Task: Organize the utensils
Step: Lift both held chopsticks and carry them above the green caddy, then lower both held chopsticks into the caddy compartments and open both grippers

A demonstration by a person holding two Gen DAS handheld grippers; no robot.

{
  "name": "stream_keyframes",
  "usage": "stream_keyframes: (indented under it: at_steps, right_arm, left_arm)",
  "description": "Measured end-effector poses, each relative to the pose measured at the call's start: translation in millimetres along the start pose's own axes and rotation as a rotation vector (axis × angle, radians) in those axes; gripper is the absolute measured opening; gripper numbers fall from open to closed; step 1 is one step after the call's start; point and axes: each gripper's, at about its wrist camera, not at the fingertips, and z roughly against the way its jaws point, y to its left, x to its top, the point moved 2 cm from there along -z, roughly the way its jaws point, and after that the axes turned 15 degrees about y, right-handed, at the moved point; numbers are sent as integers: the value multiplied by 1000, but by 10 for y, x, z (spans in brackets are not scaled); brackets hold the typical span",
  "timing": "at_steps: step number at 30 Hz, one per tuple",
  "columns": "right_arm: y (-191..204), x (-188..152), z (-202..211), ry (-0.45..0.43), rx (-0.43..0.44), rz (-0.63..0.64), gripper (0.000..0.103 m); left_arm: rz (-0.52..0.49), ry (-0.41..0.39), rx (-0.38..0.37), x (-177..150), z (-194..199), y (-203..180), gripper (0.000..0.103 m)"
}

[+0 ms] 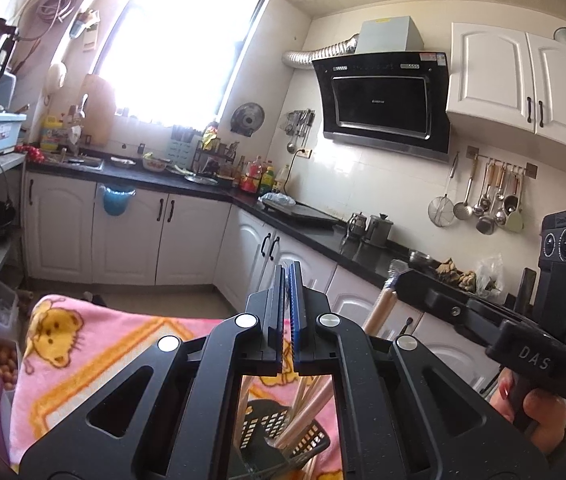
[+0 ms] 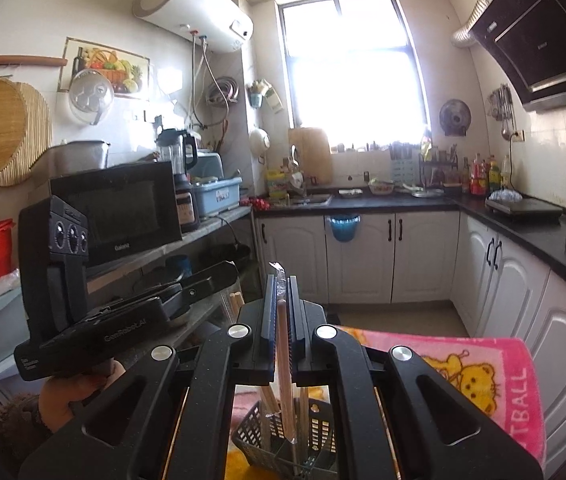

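Above the pink cartoon blanket (image 2: 479, 372) that covers your bench, you hold both grippers raised and pointed out across the kitchen, side by side. Your right gripper (image 2: 282, 284) is clamped on a wooden utensil in a clear plastic sleeve (image 2: 283, 344); it stands upright between the jaws, its sleeve tip poking above the fingertips and its lower end hanging down toward the black slotted utensil basket (image 2: 315, 420) on the blanket directly below. More wooden sticks (image 2: 269, 400) already lean inside that basket. Your left gripper (image 1: 287, 270) has its jaws pressed together with nothing visible between them, and it sits over the same basket (image 1: 303, 436), where wooden handles (image 1: 315, 396) slant upward. From the left wrist view your right hand (image 1: 535, 408) shows wrapped around the right gripper's handle, with the wooden utensil's rounded end (image 1: 381, 308) sticking out below its jaws. From the right wrist view your left hand (image 2: 67, 400) grips the other handle, level with the shelf edge. Beyond the bench, white cabinets (image 2: 363, 256) run under a dark L-shaped counter (image 2: 403, 202), a bright window (image 2: 355, 64) sits over the sink, a black range hood (image 1: 383, 100) hangs on the tiled wall, ladles hang from a rail (image 1: 491, 196), and a microwave (image 2: 119, 208) rests on a side shelf.
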Motion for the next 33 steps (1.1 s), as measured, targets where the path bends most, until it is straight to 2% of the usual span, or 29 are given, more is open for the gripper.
stream_keyframes:
  at_steps: [17,33]
  right_arm:
    - [-251,-416,-607,113,7,-74,5]
    - [-283,-710,-840,172,20,-105,5]
  left_arm:
    - [24,118,33,-513,-369,165,1]
    - [49,173,101,-755,-508,324,1]
